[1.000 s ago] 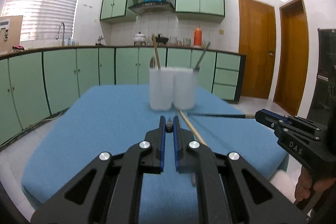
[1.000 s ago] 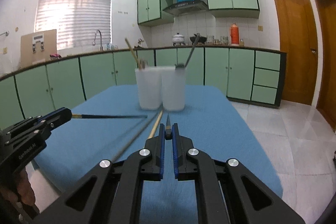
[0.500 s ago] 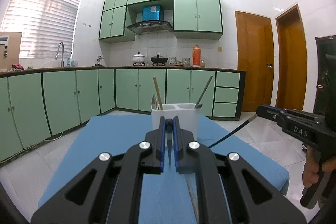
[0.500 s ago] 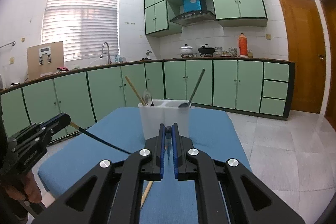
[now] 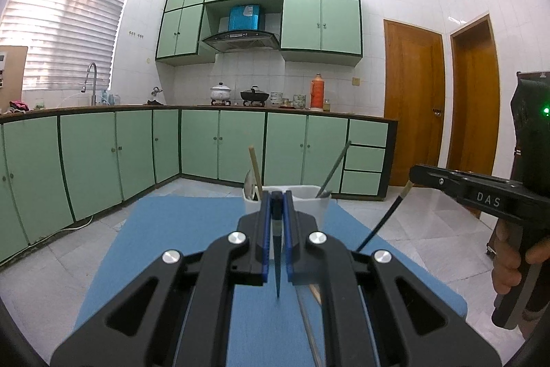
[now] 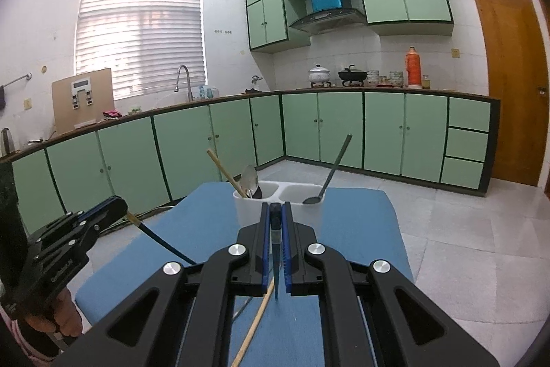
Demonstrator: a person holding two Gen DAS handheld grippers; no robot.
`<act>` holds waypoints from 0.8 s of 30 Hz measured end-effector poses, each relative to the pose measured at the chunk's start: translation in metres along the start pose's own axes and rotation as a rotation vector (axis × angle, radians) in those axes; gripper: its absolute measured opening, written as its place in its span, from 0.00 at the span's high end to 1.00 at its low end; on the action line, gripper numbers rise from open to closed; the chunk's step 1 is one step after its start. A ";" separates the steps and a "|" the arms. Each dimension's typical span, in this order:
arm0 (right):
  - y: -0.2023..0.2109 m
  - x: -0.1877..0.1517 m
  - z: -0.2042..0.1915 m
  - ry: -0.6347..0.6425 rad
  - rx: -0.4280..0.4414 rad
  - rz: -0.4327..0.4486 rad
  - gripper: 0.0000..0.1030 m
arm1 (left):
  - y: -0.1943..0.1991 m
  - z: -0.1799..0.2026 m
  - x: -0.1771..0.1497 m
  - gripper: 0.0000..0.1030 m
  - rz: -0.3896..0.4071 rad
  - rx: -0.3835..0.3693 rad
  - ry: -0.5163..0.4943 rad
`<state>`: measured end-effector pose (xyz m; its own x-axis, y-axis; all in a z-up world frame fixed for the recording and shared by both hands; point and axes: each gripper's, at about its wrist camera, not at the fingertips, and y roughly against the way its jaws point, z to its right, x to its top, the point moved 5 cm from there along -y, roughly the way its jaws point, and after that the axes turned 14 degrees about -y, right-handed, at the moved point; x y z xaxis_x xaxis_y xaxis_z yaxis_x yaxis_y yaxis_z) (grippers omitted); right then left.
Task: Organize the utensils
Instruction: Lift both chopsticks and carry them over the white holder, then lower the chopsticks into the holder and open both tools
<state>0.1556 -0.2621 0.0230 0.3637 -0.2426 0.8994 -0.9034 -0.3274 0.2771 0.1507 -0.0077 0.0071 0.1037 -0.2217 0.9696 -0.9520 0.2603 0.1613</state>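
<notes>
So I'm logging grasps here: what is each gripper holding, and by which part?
The left gripper and the right gripper each pinch a dark chopstick at its pale top end, tip hanging down.

Bright, sharp daylight — window (image 6: 141,33) glare, fisheye-warped edges.

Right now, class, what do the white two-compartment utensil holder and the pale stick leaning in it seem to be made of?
White two-compartment utensil holder: likely plastic; matte, slightly translucent, rounded moulded rims. Pale stick: probably a wooden or bamboo chopstick; tan, unpolished, squared end.
</notes>
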 end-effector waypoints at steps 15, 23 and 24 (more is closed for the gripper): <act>-0.011 0.035 -0.015 0.057 0.046 -0.025 0.94 | -0.011 -0.004 0.039 0.94 0.032 -0.048 -0.013; -0.008 0.064 -0.029 0.090 0.063 0.011 0.94 | -0.023 -0.007 0.065 0.94 0.053 -0.080 -0.014; -0.008 0.070 -0.029 0.091 0.062 0.019 0.94 | -0.024 -0.008 0.070 0.94 0.060 -0.082 -0.012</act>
<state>0.1821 -0.2495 0.0937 0.3217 -0.1660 0.9322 -0.8931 -0.3800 0.2406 0.1833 -0.0222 0.0727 0.0434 -0.2148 0.9757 -0.9294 0.3497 0.1183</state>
